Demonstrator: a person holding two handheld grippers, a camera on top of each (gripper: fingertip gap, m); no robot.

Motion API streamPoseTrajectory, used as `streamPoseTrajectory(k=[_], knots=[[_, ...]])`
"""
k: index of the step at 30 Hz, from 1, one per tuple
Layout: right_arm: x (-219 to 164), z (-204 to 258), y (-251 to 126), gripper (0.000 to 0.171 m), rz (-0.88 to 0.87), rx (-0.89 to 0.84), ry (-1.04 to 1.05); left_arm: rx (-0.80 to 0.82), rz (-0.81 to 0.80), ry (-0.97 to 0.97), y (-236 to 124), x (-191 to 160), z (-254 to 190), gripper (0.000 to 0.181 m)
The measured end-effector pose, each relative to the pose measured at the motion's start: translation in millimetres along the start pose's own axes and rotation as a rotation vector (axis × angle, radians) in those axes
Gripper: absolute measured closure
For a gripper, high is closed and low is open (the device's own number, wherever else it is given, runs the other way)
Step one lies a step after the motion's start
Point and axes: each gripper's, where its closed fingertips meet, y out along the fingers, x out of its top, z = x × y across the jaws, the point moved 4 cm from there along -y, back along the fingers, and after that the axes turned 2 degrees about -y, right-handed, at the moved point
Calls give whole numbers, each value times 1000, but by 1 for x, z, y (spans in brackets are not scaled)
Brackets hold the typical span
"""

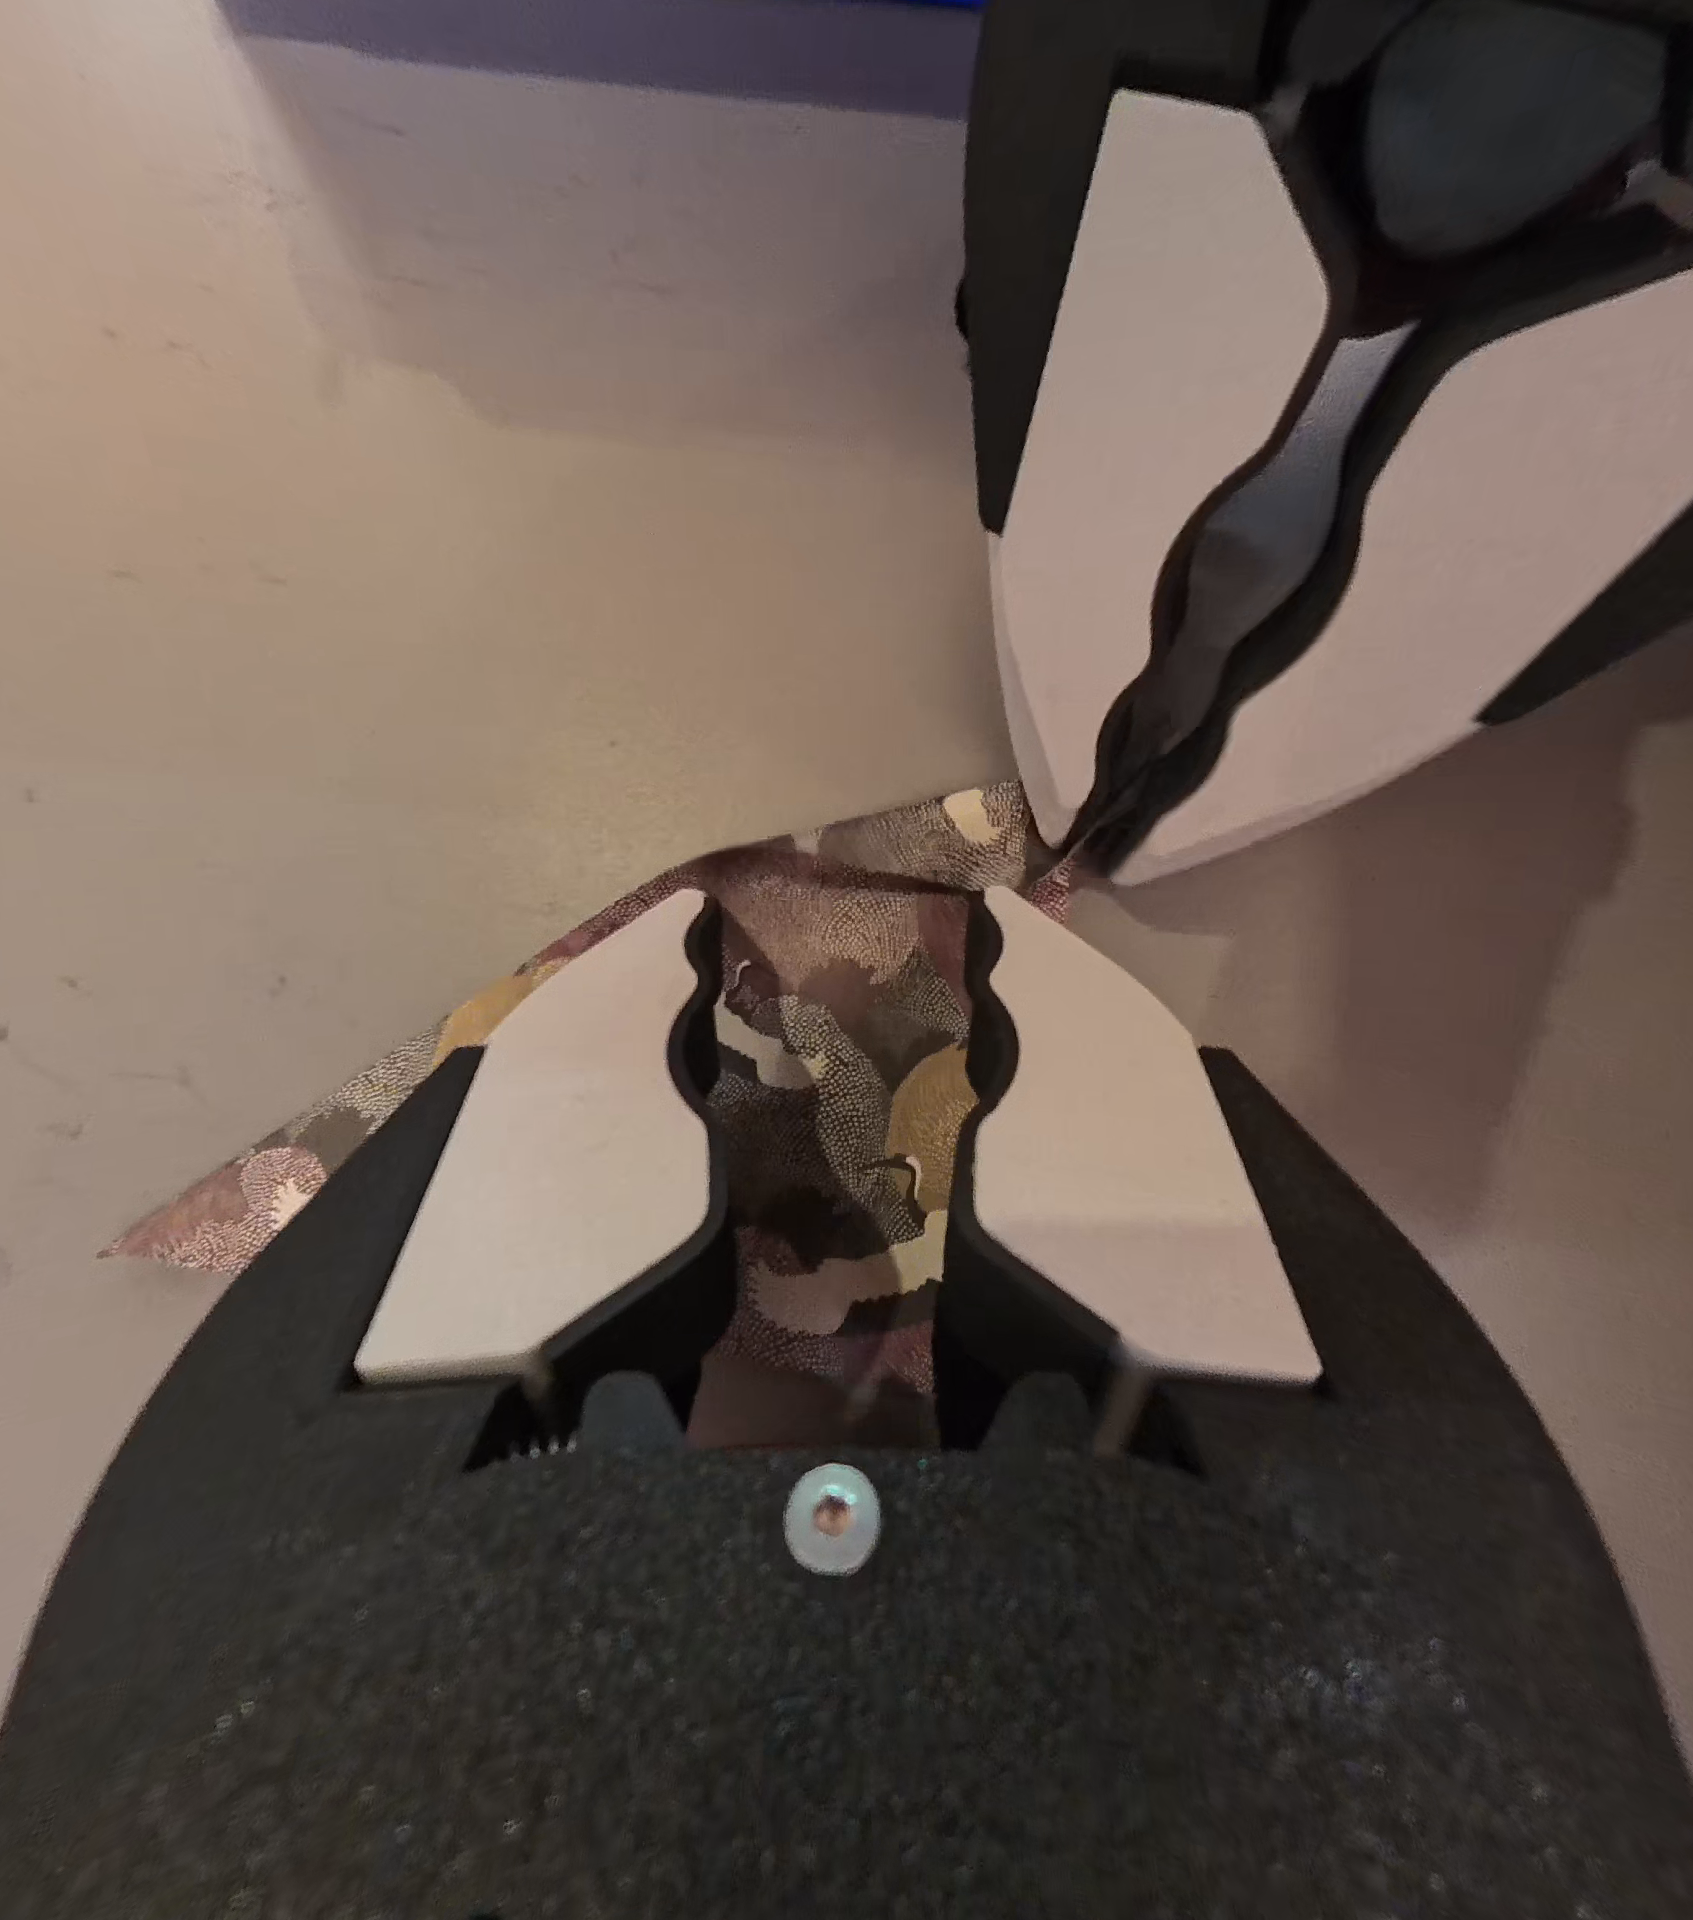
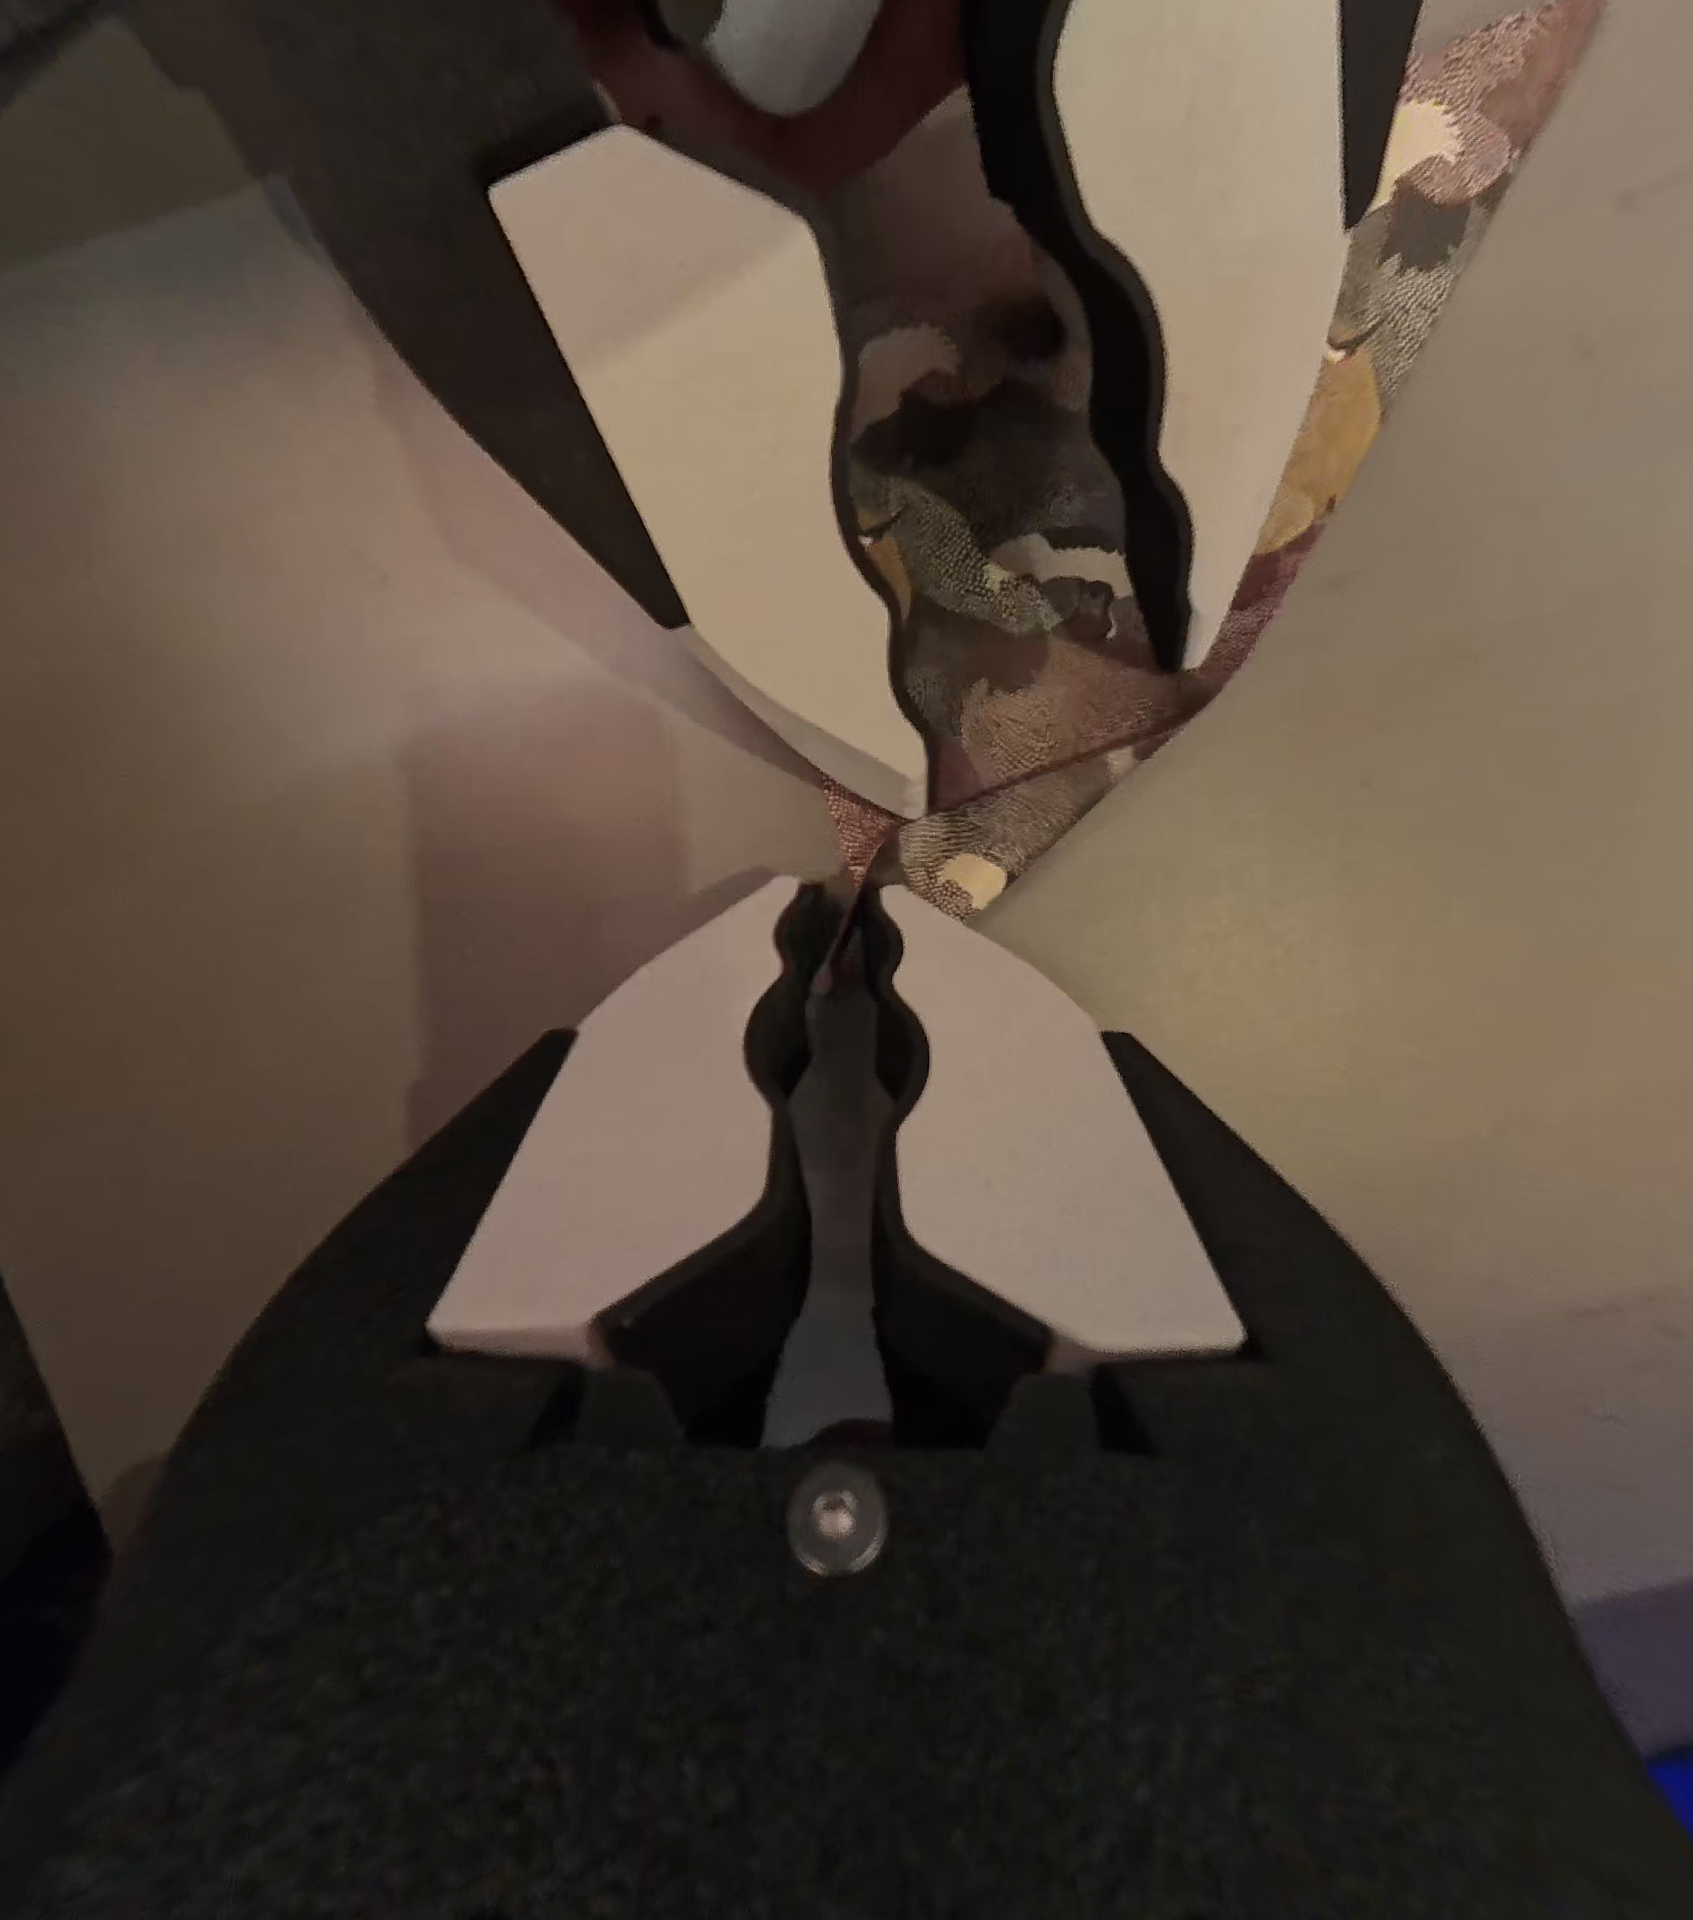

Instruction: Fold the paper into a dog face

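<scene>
The right gripper [image 2: 857, 899] has its two fingers drawn together at the tips, and a corner of the patterned paper [image 2: 967, 862] is pinched between them; the same grip is seen from the left wrist view, where the right gripper [image 1: 1081, 847] reaches down from the upper right and its tips meet on the paper's far corner. The left gripper [image 1: 837, 914] is held with its fingers apart — a clear gap is left between the white finger pads [image 1: 572, 1132], and the paper [image 1: 821, 1060] is seen through that gap, lying beneath. Whether the fingers press on the sheet cannot be told.

The paper is printed with a dotted, leaf-like design in mauve, grey, cream and mustard. It is folded, with one long straight edge running out to the lower left in the left wrist view. It lies on a pale cream table [image 1: 322, 540], which is lightly scuffed — a strip of blue [image 1: 613, 31] is visible at the table's far edge.
</scene>
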Motion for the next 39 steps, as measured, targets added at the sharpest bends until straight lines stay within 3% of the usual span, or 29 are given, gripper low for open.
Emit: streamPoseTrajectory(k=[3,12,25,32,39], knots=[[1,5,0,151,-19,49,40,-4,-1,3,0,0,-1,137],[4,12,2,142,-110,127,85,-7,-1,6,0,0,-2,139],[4,9,3,150,-166,81,102,-2,6,48,0,2,-4,145],[3,8,4,153,-190,65,112,-64,-63,38,-8,19,-9,168],[3,8,4,153,-198,63,110,-42,3,36,9,19,-5,181]])
